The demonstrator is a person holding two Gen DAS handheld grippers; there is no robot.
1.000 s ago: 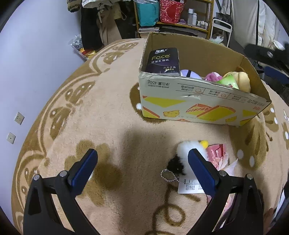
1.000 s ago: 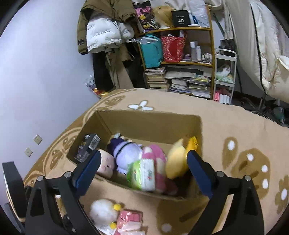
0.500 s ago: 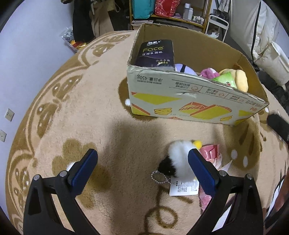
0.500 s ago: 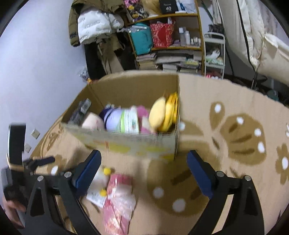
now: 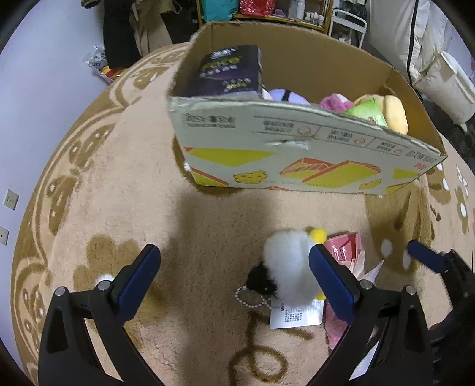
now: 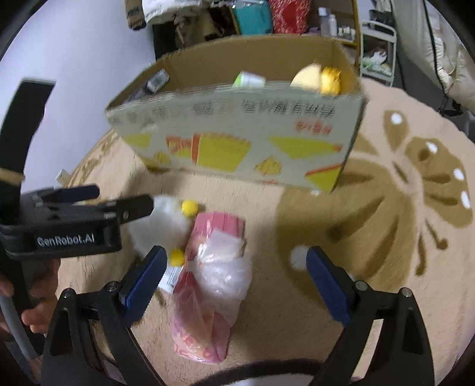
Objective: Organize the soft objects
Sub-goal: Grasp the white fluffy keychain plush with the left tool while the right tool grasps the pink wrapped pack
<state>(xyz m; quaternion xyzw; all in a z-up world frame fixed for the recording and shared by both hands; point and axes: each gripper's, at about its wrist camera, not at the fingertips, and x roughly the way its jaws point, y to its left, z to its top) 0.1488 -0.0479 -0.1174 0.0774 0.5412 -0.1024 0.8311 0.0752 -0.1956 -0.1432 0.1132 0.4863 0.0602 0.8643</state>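
A cardboard box (image 5: 297, 154) stands on the rug and holds a dark tissue pack (image 5: 228, 71), a yellow plush (image 5: 392, 110) and other soft toys. A white fluffy penguin toy (image 5: 291, 264) with a paper tag lies in front of it, beside a pink plastic packet (image 6: 207, 285). My left gripper (image 5: 234, 279) is open, low over the rug, its right finger next to the toy. My right gripper (image 6: 234, 282) is open, straddling the pink packet. The left gripper also shows in the right wrist view (image 6: 89, 213), and the penguin toy (image 6: 160, 228) there too.
A tan rug (image 5: 118, 178) with brown flower patterns covers the floor. A shelf (image 6: 267, 14) with bags and bottles and hanging clothes stand behind the box. A white wall (image 5: 29, 89) with sockets is to the left.
My right gripper has dropped from above the box down to the pink packet in front of it. My left gripper has moved closer to the penguin toy and the box.
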